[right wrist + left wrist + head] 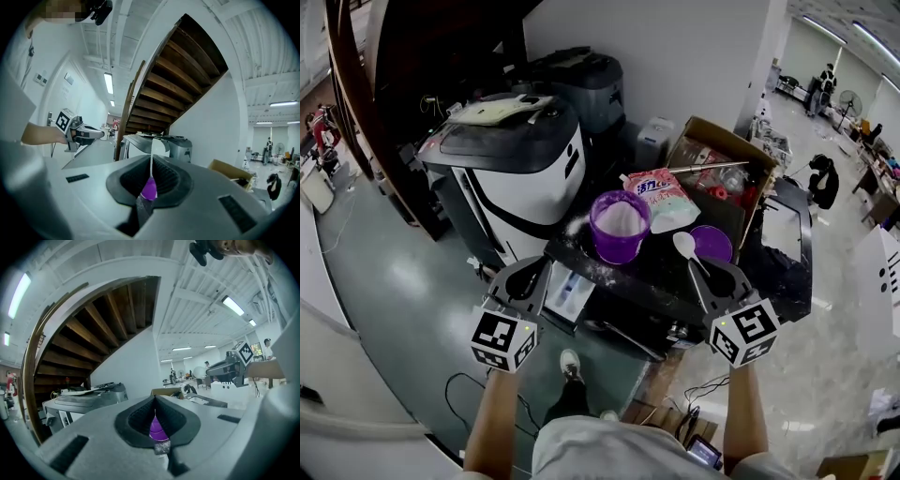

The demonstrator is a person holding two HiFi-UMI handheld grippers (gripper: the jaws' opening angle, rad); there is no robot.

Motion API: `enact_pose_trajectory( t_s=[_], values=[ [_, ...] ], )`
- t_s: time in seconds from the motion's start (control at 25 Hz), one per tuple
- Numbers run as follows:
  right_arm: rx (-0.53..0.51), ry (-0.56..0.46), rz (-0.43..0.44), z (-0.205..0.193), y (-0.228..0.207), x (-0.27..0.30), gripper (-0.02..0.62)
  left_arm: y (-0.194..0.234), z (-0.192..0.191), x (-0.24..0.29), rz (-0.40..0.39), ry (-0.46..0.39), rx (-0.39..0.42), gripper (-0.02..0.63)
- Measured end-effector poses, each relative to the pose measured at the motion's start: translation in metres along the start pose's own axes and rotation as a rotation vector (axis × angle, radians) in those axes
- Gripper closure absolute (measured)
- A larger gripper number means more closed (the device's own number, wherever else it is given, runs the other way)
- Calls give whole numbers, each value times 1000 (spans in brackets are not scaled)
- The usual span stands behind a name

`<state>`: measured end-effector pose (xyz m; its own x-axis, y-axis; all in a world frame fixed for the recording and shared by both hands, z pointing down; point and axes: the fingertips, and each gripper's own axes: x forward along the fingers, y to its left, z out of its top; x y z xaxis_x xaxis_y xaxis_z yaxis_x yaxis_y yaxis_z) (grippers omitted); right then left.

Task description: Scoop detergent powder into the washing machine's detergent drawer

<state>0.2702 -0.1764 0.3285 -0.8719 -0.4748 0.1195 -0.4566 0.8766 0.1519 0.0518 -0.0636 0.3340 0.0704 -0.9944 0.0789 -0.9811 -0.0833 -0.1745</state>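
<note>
Right tool (705, 279): clamped on handle of white spoon (683, 245), poised beside open purple powder tub (619, 225) on counter (773, 272). Left tool (521, 279): jaws together, empty, near detergent drawer (570, 292). Step: likely pre-scoop. Next: dip spoon into tub.

Tub (617, 246) purple, powder (621, 217) inside white; spoon (684, 246) white; lid (720, 242) purple; bag (664, 199) pink and white; washing machine (530, 178) white with dark grey top; box (712, 133) brown.
</note>
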Motion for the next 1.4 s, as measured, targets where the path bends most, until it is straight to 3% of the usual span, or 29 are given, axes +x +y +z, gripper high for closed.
enact_pose_trajectory(
  t_s=[0.36, 0.6, 0.84, 1.08, 1.4],
  values=[
    [-8, 80, -25, -8, -29, 91, 589, 62, -27, 78, -66, 38, -1, 597],
    [-32, 191, -12, -19, -42, 150, 589, 110, -37, 124, -104, 48, -35, 597],
    [-58, 294, -26, -32, -54, 198, 589, 129, -51, 163, -190, 64, -37, 597],
    [-108, 454, 1, -65, -46, 241, 589, 165, -68, 192, -224, 75, -67, 597],
    [-196, 649, 73, -112, -38, 272, 589, 157, -96, 210, -285, 111, -108, 597]
  ],
)
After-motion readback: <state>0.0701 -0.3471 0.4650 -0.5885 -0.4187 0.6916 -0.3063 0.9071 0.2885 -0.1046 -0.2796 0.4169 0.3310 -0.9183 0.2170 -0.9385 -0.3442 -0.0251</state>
